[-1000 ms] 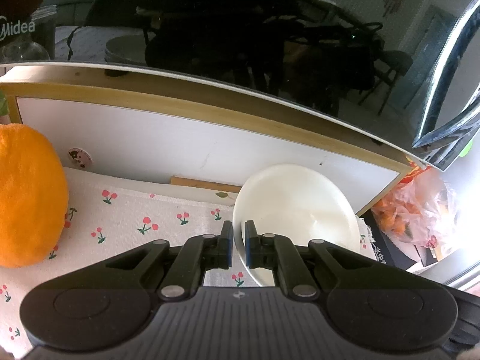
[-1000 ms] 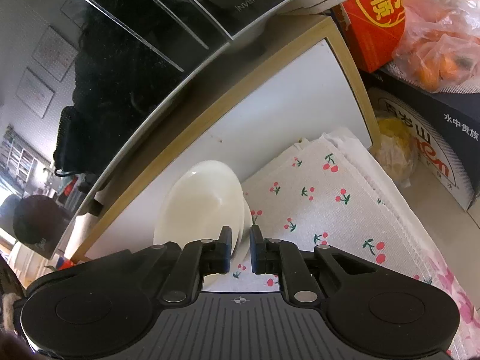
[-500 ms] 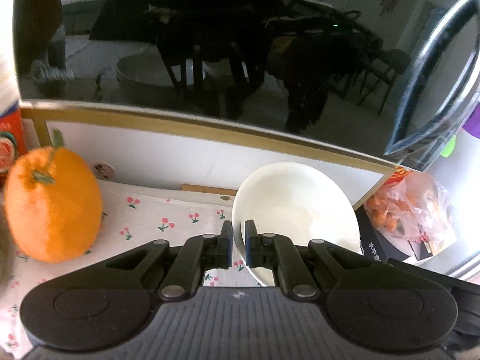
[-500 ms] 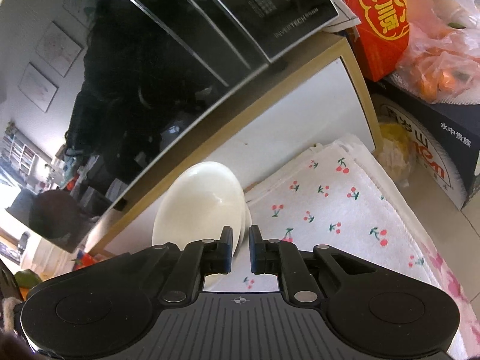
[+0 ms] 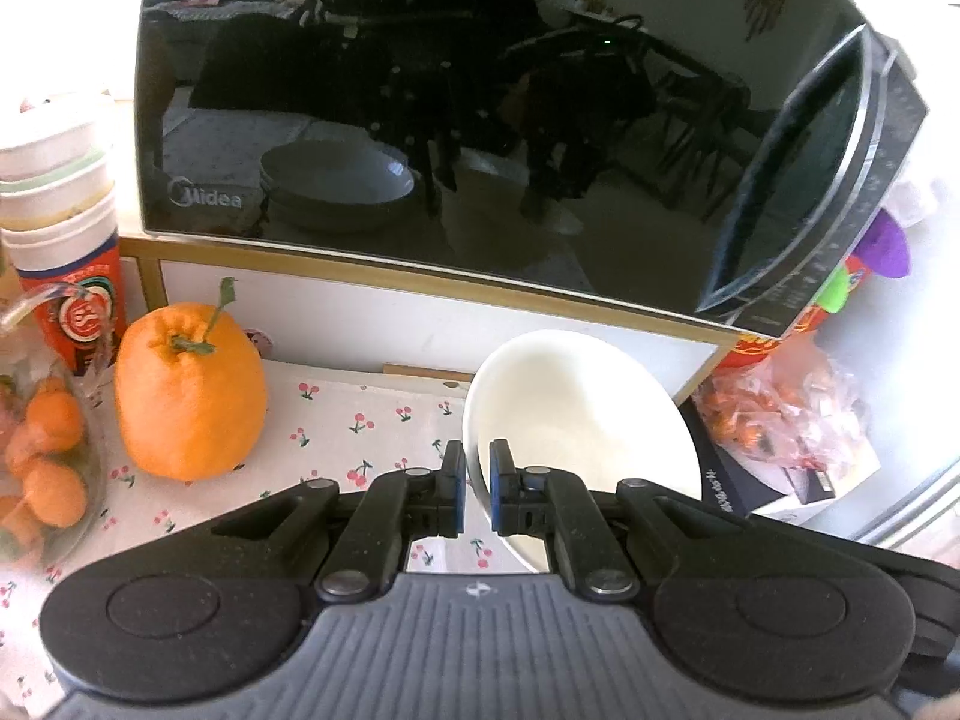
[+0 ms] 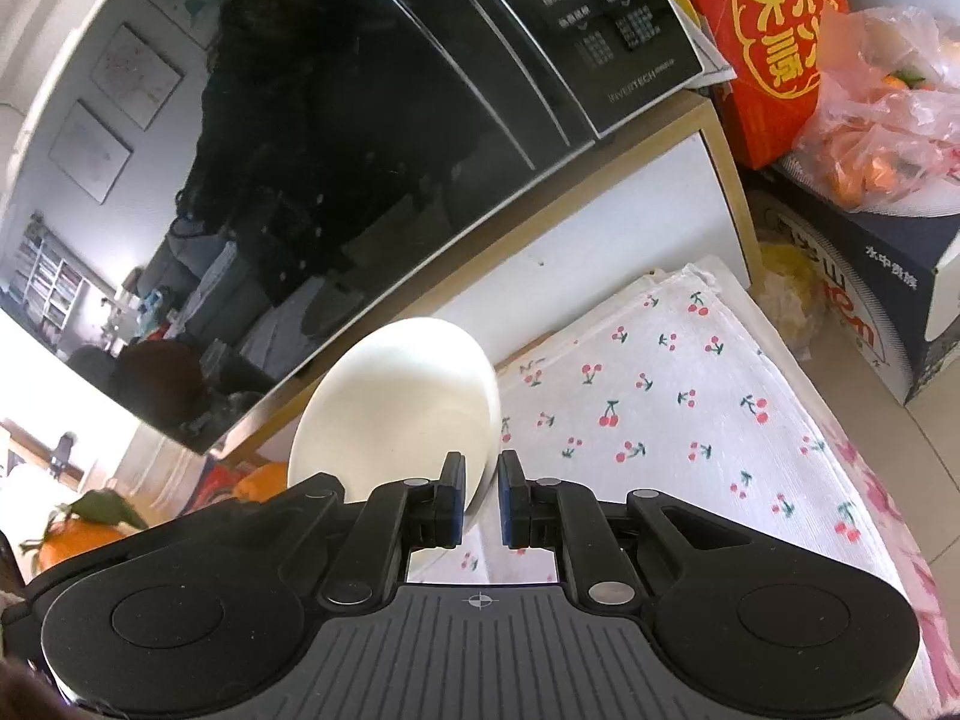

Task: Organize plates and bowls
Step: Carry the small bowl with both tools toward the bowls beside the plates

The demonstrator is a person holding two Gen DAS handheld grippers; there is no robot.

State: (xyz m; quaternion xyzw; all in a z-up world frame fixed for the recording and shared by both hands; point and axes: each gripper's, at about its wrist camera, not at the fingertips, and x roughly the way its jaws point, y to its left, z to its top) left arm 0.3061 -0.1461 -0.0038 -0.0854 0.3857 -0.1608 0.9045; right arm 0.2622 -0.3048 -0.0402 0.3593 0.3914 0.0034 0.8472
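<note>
Gripping white bowl (image 5: 576, 414) rim, both hand-held grippers; underside hidden.

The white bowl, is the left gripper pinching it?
Touching. In the left wrist view, the left gripper is shut on the white bowl, with the rim squeezed between both pads.

Microwave (image 5: 432, 120): black, glossy door, set on a white shelf with a gold edge.
Cloth (image 6: 654, 408): white, printed with red cherries, spread under the shelf.
Large orange (image 5: 189, 390): placed upright on the cloth, stem kept.
Paper cups (image 5: 60, 210): stacked at the left.
Red box (image 6: 774, 48): seen beside the microwave.
</note>
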